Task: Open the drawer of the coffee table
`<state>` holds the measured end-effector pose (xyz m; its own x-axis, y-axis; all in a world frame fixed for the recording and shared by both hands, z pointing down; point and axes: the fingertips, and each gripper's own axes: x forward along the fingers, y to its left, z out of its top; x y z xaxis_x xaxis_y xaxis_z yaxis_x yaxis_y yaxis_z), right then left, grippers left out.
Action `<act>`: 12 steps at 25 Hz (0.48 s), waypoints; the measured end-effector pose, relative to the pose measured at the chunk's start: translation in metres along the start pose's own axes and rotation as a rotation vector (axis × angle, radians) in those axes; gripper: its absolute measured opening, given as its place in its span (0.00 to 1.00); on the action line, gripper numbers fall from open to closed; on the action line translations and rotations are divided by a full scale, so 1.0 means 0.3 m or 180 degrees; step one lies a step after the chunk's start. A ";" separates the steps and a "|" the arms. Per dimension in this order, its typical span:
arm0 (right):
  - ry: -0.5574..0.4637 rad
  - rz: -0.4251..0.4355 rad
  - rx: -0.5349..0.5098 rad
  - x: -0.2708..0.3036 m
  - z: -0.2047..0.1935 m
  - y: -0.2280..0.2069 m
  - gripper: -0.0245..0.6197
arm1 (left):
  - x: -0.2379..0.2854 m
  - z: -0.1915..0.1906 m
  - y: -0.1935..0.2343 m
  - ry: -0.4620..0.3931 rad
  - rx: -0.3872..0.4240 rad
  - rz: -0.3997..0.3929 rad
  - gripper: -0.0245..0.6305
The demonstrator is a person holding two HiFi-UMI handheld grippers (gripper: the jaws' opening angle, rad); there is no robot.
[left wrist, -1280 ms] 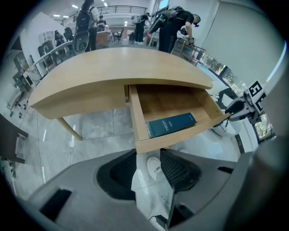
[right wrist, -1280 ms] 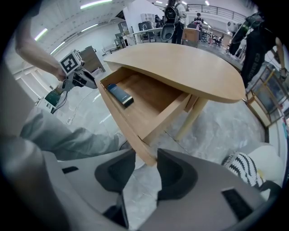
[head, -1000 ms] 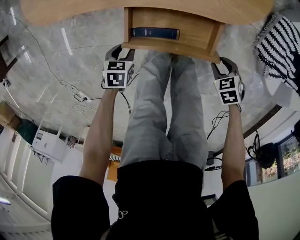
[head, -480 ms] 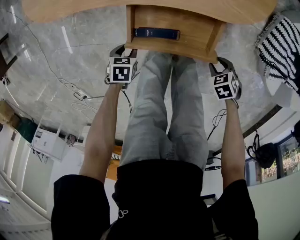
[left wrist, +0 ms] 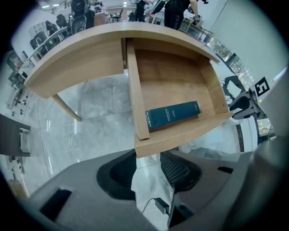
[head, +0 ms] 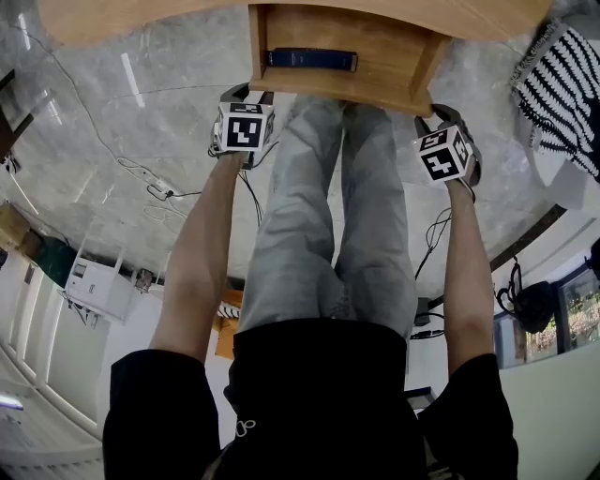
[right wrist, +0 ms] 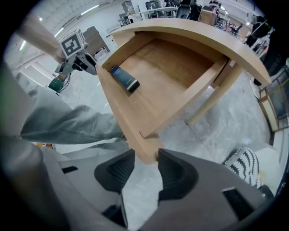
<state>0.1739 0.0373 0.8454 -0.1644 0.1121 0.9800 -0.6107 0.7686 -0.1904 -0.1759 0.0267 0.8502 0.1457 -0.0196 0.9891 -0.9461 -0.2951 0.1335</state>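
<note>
The wooden drawer [head: 375, 86] stands pulled out from under the coffee table top [head: 141, 19], with a dark blue book [head: 310, 59] lying inside. My left gripper [head: 249, 97] points down at the drawer front's left corner. In the left gripper view that corner [left wrist: 141, 151] sits at the tips of the wide-apart jaws, and the pads are clear of it. My right gripper [head: 442, 114] hangs at the right corner. Its jaws are opening, and the drawer's corner [right wrist: 146, 155] lies between the tips without being clamped. The book [left wrist: 172, 115] rests against the front wall.
The person's legs in grey jeans [head: 328, 216] stand between the two arms, right below the drawer. Cables [head: 159, 192] trail over the marble floor at the left. A black-and-white striped cushion [head: 562, 84] lies at the right, and a slanted table leg [left wrist: 65, 106] stands left of the drawer.
Both grippers have sunk closer to the drawer's front corners, and their marker cubes have tilted. The drawer and the book have stayed where they were.
</note>
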 end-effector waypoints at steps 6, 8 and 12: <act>-0.0002 -0.0071 0.0157 0.000 -0.003 0.002 0.28 | 0.001 -0.011 0.005 0.0085 -0.0240 -0.0004 0.29; -0.0025 -0.0053 0.0269 -0.013 -0.008 0.003 0.28 | -0.006 -0.011 -0.003 0.0126 -0.0328 -0.0059 0.29; -0.0179 -0.0047 0.0557 -0.057 -0.006 0.003 0.22 | -0.048 -0.013 0.007 0.0058 -0.0414 -0.0101 0.25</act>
<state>0.1776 0.0371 0.8285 -0.1946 0.0623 0.9789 -0.7380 0.6481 -0.1880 -0.1812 0.0301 0.8365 0.1720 0.0056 0.9851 -0.9708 -0.1689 0.1705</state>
